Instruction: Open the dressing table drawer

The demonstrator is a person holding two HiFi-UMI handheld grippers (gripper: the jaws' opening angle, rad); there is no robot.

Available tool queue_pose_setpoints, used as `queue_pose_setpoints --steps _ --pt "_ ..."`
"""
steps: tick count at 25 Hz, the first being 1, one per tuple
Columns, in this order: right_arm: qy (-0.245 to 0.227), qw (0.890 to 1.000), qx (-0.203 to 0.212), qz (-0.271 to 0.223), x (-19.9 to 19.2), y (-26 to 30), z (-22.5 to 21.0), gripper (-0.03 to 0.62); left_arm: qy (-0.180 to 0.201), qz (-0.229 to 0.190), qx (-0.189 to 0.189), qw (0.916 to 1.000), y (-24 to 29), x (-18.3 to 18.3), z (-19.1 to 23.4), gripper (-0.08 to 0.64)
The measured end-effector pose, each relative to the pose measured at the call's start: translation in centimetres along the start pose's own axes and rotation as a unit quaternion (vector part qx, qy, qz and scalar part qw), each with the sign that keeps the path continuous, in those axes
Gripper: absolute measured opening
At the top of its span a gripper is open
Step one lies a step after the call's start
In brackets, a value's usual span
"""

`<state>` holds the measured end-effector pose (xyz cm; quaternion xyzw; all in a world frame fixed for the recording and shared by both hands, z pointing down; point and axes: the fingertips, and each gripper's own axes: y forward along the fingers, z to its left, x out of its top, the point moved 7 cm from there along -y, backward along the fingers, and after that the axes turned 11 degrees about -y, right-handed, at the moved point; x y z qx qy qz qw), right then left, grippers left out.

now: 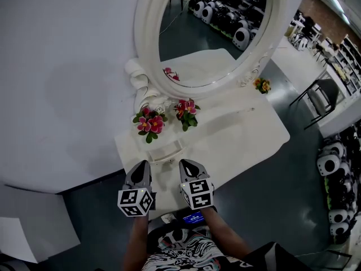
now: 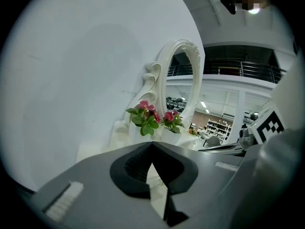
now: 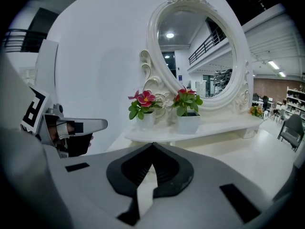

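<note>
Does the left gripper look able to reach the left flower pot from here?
Probably yes: the left gripper, jaws shut, hangs at the table front edge, and nothing blocks the way to the flower pot.

Dressing table (image 1: 248, 134) set against wall (image 1: 67, 66), oval mirror (image 1: 208, 33) standing at its back. Left flower pot (image 1: 149, 123) and right flower pot (image 1: 186, 112) side by side before the mirror; small posy (image 1: 262, 85) at the mirror's right foot. Chair (image 1: 321, 97) on the floor, right of the table.

A white dressing table (image 1: 248, 131) is topped at its far edge by an oval mirror (image 1: 225, 38). On a raised shelf (image 3: 214, 125) at the far left, a left flower pot (image 1: 150, 123) and a right flower pot (image 1: 186, 112) are set side by side; a small orange posy (image 1: 262, 85) is placed far right
</note>
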<state>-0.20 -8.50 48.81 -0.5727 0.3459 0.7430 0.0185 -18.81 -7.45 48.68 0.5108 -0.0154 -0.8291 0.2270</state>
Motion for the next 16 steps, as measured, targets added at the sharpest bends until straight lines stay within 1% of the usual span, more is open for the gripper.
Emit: queue_pose_setpoints --steps 16 --pt "0.004 1.000 0.004 0.006 -0.51 0.28 0.24 0.002 -0.003 0.010 -0.004 0.9999 0.29 -0.82 0.52 0.002"
